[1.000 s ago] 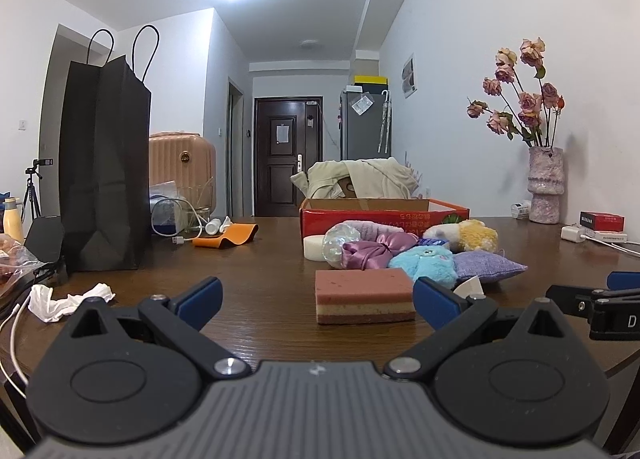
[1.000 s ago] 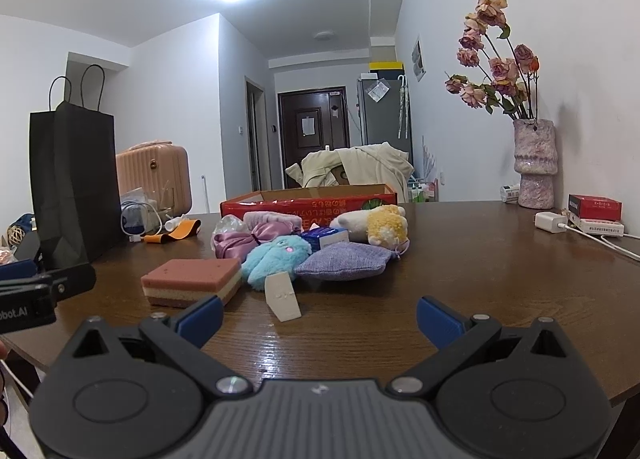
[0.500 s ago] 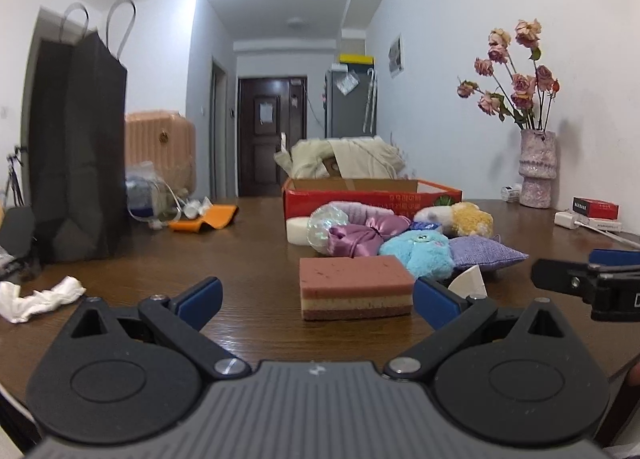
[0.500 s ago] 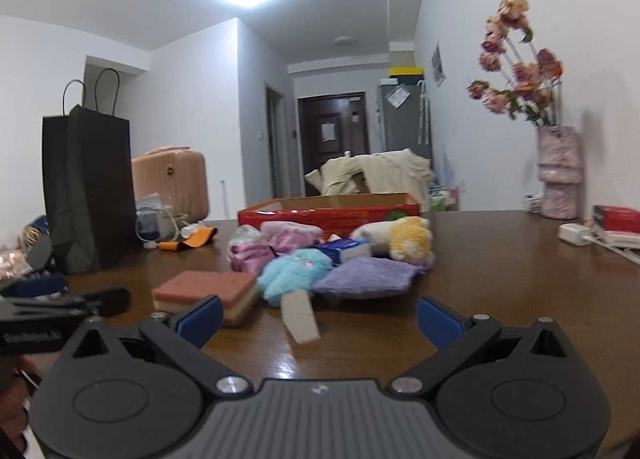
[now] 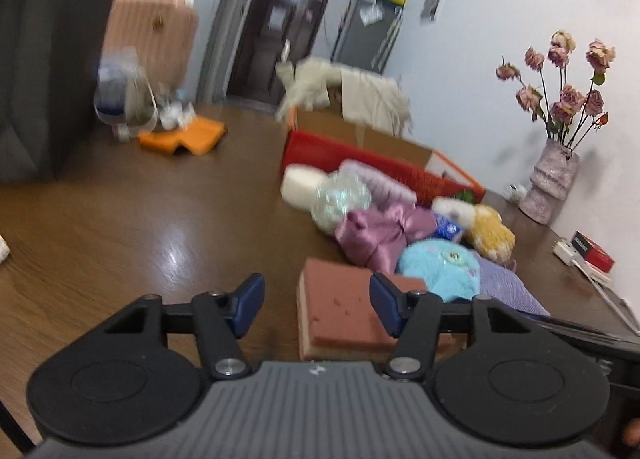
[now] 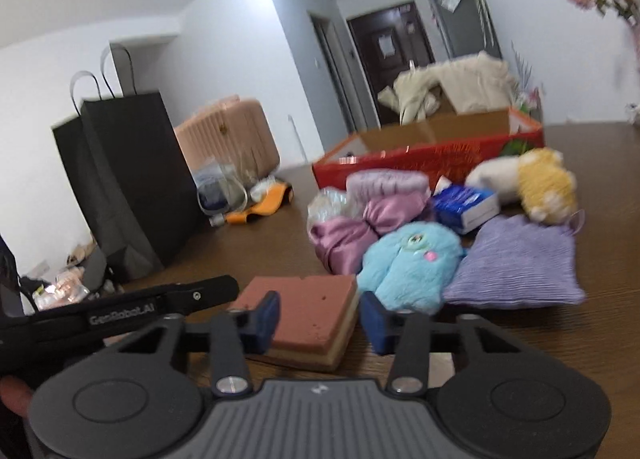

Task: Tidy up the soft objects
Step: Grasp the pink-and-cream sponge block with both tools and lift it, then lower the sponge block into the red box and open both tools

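Observation:
A pink layered sponge block (image 5: 340,313) (image 6: 310,315) lies on the brown table (image 5: 140,227), nearest to me. My left gripper (image 5: 316,305) is open just above and in front of it, its right finger over the block's top. My right gripper (image 6: 318,321) is open, its jaws on either side of the block's near right corner. Behind lie a blue plush (image 6: 408,263), a purple satin bundle (image 6: 360,227), a lavender pouch (image 6: 520,263), a yellow plush (image 6: 544,183) and a red open box (image 6: 432,147).
A black paper bag (image 6: 128,183) stands at the left. An orange item (image 5: 184,137) and cables lie behind it. A vase of dried flowers (image 5: 552,179) and a red packet (image 5: 592,251) stand at the right by the wall. The left gripper's arm (image 6: 120,307) crosses the right wrist view.
Both grippers have moved forward and tilted down toward the sponge block, and their jaws have narrowed. The objects on the table have not moved.

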The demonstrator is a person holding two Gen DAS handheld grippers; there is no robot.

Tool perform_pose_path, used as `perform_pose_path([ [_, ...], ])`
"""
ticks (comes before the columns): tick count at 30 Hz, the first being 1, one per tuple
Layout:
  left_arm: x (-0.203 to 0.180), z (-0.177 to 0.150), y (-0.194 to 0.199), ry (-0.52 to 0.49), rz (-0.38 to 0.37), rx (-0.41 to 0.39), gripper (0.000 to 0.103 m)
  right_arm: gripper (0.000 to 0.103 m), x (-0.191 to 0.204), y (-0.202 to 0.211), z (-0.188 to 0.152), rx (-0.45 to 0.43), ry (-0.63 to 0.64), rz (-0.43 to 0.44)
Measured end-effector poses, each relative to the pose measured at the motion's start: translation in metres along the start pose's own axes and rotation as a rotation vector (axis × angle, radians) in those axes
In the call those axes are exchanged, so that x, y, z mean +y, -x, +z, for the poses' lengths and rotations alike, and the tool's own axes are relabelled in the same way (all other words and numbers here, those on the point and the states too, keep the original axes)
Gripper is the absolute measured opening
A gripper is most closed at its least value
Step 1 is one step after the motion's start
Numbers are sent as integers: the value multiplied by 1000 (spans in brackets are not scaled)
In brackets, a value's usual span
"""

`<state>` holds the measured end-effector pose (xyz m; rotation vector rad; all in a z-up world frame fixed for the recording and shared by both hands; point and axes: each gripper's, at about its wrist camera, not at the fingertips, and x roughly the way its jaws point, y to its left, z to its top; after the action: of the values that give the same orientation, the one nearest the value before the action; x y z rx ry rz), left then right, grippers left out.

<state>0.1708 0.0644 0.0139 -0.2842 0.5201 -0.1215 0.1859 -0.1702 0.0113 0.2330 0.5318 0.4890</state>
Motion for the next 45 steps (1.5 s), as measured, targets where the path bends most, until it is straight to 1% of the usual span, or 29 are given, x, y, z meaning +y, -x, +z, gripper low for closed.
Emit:
perform_pose_path([
  [1,2,0,-4,9,-7,22,59,40,-3,-15,2,28,-19,-7],
  [2,4,0,-9,8,-15,49,50,37,-3,-15,2,28,-19,-7],
  [3,4,-1,-13,6,-31,68,43,33,-8,-26,3,63,-47,8],
  [4,6,-1,-14,17,-70,76,31,29,-8,-26,3,63,-47,8],
  [5,6,1,-15,34,-89,84,30,24,-9,-31,3,81,-60,18],
  [6,5,4,-14,40,-90,84,29,24,-9,-32,4,82,-65,28],
  [8,-4,17,-11,30,-91,45,29,24,-5,-30,13,85,-54,9],
  [10,-15,43,-7,14,-133,-16,32,25,-1,-20,34,23,-35,7],
  [11,-20,62,-9,6,-156,-45,34,25,1,-16,50,-22,-9,-1],
  [13,-28,105,-27,8,-194,-65,34,25,-1,-16,89,-92,29,0],
  [15,-32,145,-56,33,-224,-88,34,25,-12,-29,131,-136,37,-1],
  [16,-35,166,-75,18,-231,-92,34,25,-19,-41,152,-142,39,-2],
  [18,-37,201,-122,22,-203,-79,32,25,-38,-74,193,-124,35,-12],
  [19,-34,216,-145,32,-208,-58,30,25,-48,-94,212,-99,48,-10],
  [20,-29,231,-174,79,-196,-28,29,25,-57,-114,228,-75,48,-27],
  [21,-24,240,-197,118,-180,-5,29,25,-66,-138,244,-36,48,-33],
  [22,-21,249,-220,122,-166,11,28,24,-75,-161,257,0,49,-29],
  [24,-16,261,-264,125,-127,50,28,24,-95,-207,276,51,2,-35],
  [27,-4,269,-318,113,-44,122,27,24,-121,-277,292,162,-68,-50],
  [28,-2,269,-329,104,-20,133,27,24,-129,-298,292,192,-90,-53],
  [31,1,269,-358,44,32,180,27,24,-142,-340,281,246,-120,-77],
  [33,3,264,-369,38,38,201,28,24,-145,-360,273,265,-116,-113],
  [35,4,262,-372,30,39,215,28,25,-145,-367,265,285,-125,-130],
  [36,4,262,-373,27,41,219,30,25,-144,-371,263,292,-116,-134],
  [37,3,262,-372,23,47,219,30,25,-137,-376,260,312,-59,-159],
  [39,1,266,-367,9,54,210,30,25,-136,-375,260,305,-50,-165],
  [41,-3,272,-351,0,56,192,30,25,-136,-363,270,279,-66,-170],
  [43,-8,283,-325,-19,53,156,31,25,-134,-339,282,245,-71,-165],
  [45,-15,290,-294,-46,51,114,38,25,-127,-308,295,206,-51,-172],
])
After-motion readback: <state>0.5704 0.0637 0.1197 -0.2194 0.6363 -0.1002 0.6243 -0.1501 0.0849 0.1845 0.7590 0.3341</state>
